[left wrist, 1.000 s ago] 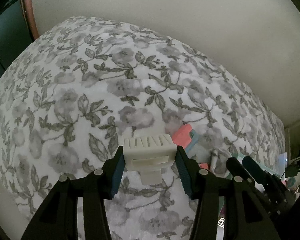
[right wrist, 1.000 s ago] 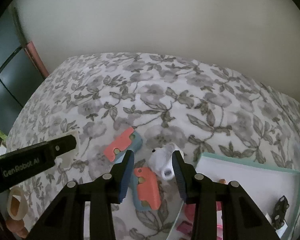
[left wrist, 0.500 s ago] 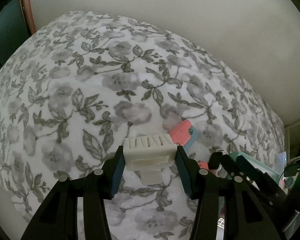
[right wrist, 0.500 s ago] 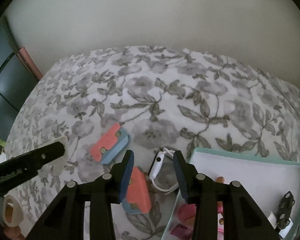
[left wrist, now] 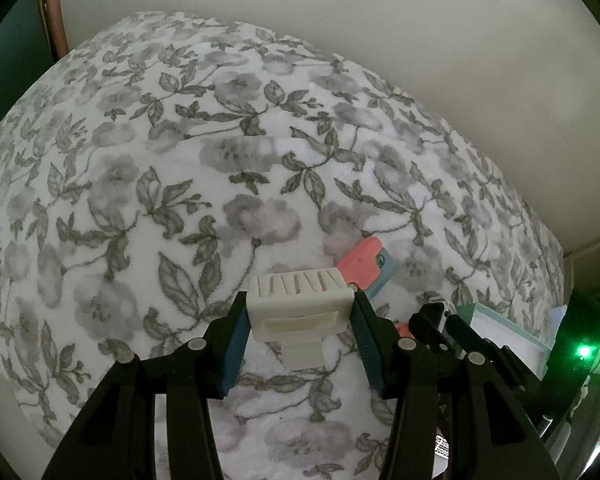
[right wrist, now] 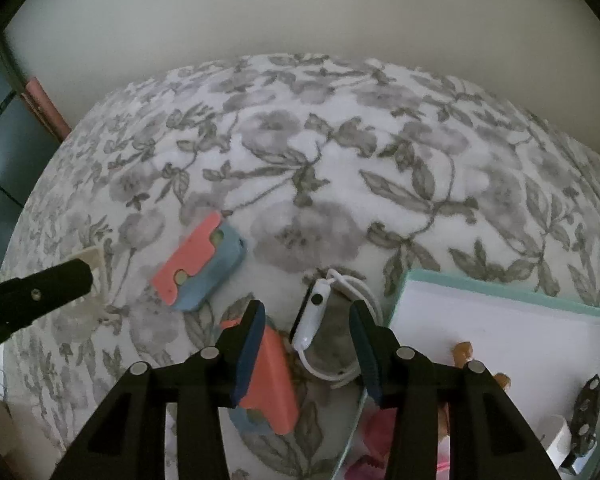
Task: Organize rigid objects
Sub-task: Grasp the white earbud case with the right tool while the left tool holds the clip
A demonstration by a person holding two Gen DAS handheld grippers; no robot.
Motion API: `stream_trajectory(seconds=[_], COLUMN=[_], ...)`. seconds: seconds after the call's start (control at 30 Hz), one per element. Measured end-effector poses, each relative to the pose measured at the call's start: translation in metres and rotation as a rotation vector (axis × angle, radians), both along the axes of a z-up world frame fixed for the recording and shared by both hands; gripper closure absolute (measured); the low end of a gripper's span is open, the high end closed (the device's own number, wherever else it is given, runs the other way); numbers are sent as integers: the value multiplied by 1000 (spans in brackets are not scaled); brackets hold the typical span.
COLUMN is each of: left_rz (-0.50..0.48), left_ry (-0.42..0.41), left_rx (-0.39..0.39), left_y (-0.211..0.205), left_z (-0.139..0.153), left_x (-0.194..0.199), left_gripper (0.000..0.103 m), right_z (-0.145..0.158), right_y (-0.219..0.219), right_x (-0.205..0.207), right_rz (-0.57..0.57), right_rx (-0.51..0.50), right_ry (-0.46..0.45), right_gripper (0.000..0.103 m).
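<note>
My left gripper point(left wrist: 300, 322) is shut on a cream ribbed plastic part point(left wrist: 298, 304), held above the floral blanket point(left wrist: 180, 200). Behind it lies a coral-and-blue block point(left wrist: 366, 266). In the right wrist view my right gripper point(right wrist: 308, 340) hangs low over a white gadget with a coiled white cable point(right wrist: 314, 310); its jaws are opening and the gadget lies between them, untouched. A coral-and-blue block point(right wrist: 198, 262) lies to the left, and a second one point(right wrist: 274, 388) sits partly under the left finger. The other gripper's black finger point(right wrist: 36, 294) shows at the left edge.
A white tray with a teal rim point(right wrist: 500, 300) lies to the right and holds a black bracket point(right wrist: 586, 408), a brown piece point(right wrist: 464, 350) and pink bits. A plain wall rises behind the bed. A green light point(left wrist: 584, 351) glows at the right in the left wrist view.
My right gripper has sunk toward the blanket and its jaws have widened; the white gadget now lies on the blanket between them instead of in their grip. The left gripper has kept still with its part.
</note>
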State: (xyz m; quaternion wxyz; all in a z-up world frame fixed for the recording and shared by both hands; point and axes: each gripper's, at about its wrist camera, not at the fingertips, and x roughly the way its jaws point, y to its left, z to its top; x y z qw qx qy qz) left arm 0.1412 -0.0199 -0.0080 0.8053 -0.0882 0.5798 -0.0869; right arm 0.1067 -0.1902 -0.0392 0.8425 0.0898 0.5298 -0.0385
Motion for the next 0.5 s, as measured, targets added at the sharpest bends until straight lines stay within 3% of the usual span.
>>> stream_trajectory(seconds=[0.27, 0.5], left_rz=[0, 2], left_ry=[4, 7], left_rx=[-1, -3], left_y=[0, 0], left_z=[-1, -2], left_x=[1, 2], left_gripper=[51, 51], right_z=[-3, -4], right_y=[0, -4], right_x=[2, 3], right_rz=[-21, -63], right_rx=[31, 18], right_ry=[-5, -6], right_gripper=[54, 68])
